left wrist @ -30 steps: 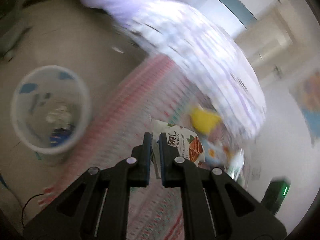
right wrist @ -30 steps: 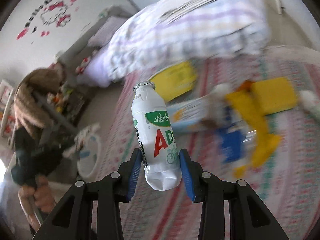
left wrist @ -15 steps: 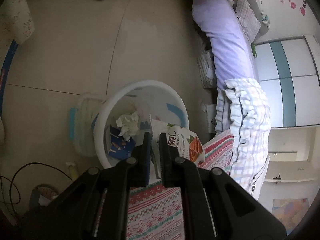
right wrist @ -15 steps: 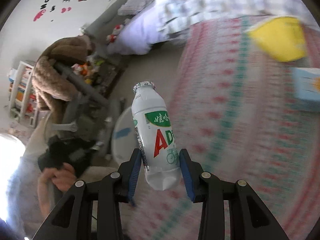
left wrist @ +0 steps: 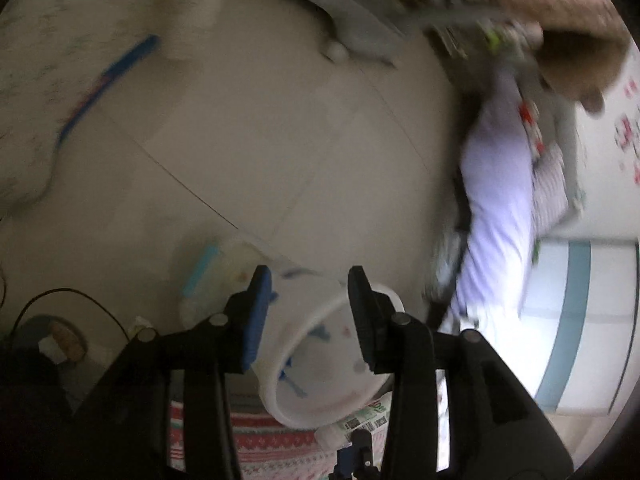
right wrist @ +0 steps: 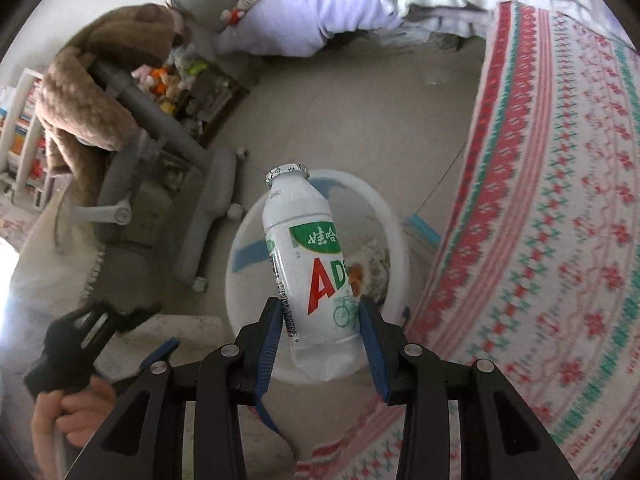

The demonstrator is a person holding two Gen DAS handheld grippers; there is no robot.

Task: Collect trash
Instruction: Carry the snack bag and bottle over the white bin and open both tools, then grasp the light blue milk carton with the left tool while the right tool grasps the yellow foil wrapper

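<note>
- Right wrist view: one white bottle (right wrist: 316, 280) with a foil-topped neck sits pinched low on its body between the right gripper (right wrist: 320, 332) pads, neck pointing away, hanging right over the bin (right wrist: 394, 216).
- It looks like thin, light plastic, and the base is already crumpled, so I'd say empty and squashy. A grip on the lower body suits it; the smooth label could slip if the squeeze is too soft.
- One white bin, on the floor (right wrist: 360, 120) beside the patterned blanket (right wrist: 560, 220); crumpled paper (right wrist: 374, 258) and other scraps lie inside.
- Left wrist view now: the left gripper (left wrist: 308, 312) is opening, nothing between its pads, the bin (left wrist: 320, 360) just beyond them.
- That same view catches the bottle (left wrist: 360, 420) at the bin's near rim.
- Back in the right view, a hand (right wrist: 72, 416) holds the left gripper at the lower left.
- Further out: one grey wheeled frame (right wrist: 168, 184) with a brown coat (right wrist: 88, 92) draped over it, and a bed (right wrist: 320, 12) with lilac bedding.
</note>
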